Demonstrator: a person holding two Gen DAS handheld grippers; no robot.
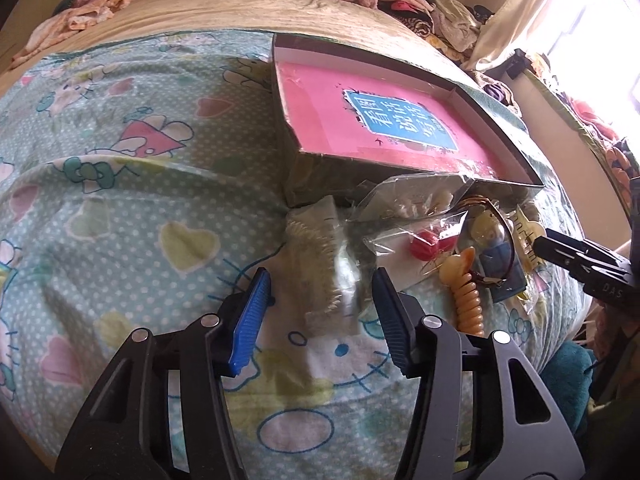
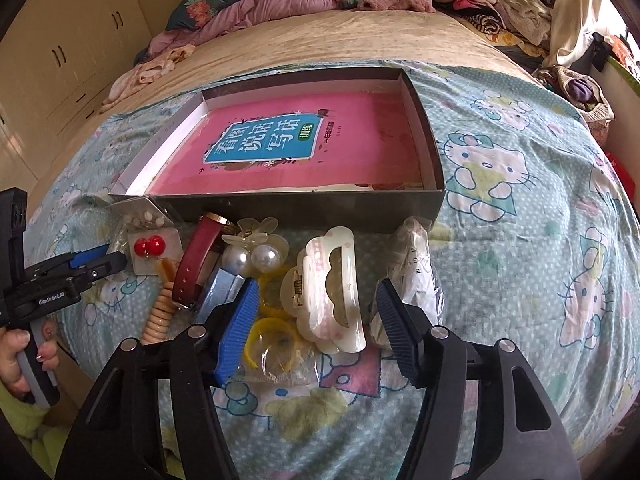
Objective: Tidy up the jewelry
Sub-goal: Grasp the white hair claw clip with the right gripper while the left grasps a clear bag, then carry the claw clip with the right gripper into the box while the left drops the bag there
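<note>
Your right tool (image 2: 316,320) stands partly open astride the white hair claw (image 2: 334,292), pads not touching it. Your left tool (image 1: 320,316) is partly open over a clear bag (image 1: 320,264). The jewelry lies on the bed (image 2: 520,240), just before the open box (image 2: 304,206).

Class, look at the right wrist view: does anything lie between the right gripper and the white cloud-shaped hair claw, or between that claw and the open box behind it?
Nothing blocks the right gripper: the hair claw lies between its open jaws. Toward the box, only the near wall must be cleared.
</note>
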